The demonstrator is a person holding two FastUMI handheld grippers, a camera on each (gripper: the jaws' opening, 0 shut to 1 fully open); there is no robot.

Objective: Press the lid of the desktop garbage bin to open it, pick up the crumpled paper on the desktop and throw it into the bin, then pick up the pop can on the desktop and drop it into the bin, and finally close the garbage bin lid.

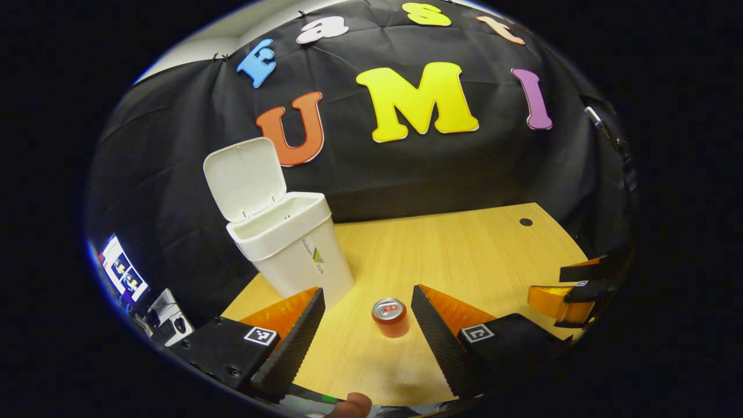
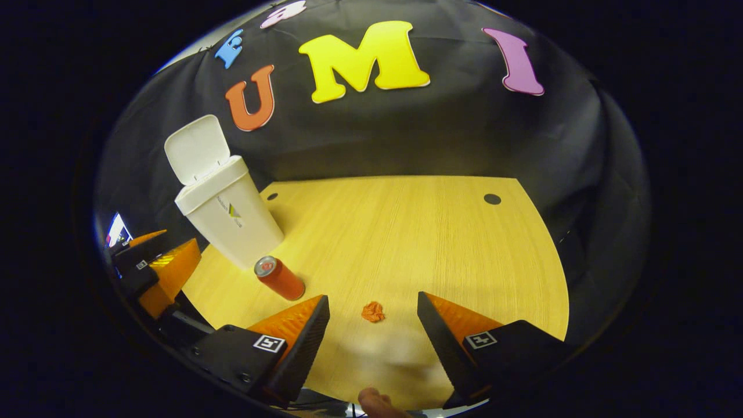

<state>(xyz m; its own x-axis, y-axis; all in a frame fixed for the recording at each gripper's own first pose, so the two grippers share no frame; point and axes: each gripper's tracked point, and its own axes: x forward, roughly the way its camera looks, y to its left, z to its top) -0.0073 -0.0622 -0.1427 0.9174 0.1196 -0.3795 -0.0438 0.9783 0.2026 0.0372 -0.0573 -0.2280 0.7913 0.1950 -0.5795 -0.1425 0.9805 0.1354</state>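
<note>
The white desktop bin [image 1: 293, 247] [image 2: 226, 216] stands on the wooden desk with its lid [image 1: 245, 177] [image 2: 196, 148] flipped up. A red pop can [image 1: 390, 317] [image 2: 279, 277] stands upright in front of it. In the left gripper view my left gripper [image 1: 367, 307] hangs open above the desk, the can between and beyond its fingertips. A small orange crumpled paper [image 2: 372, 312] lies on the desk, and my right gripper [image 2: 372, 316] is open around it from above, not touching. Each gripper also appears at the other view's edge, the left gripper [image 2: 154, 270] and the right gripper [image 1: 572, 290].
The wooden desk [image 2: 418, 244] has two dark cable holes [image 2: 492, 199] [image 2: 271, 196] near its back edge. The black cloth wall rises right behind it. A lit screen and some gear [image 1: 125, 273] sit off the desk's left side.
</note>
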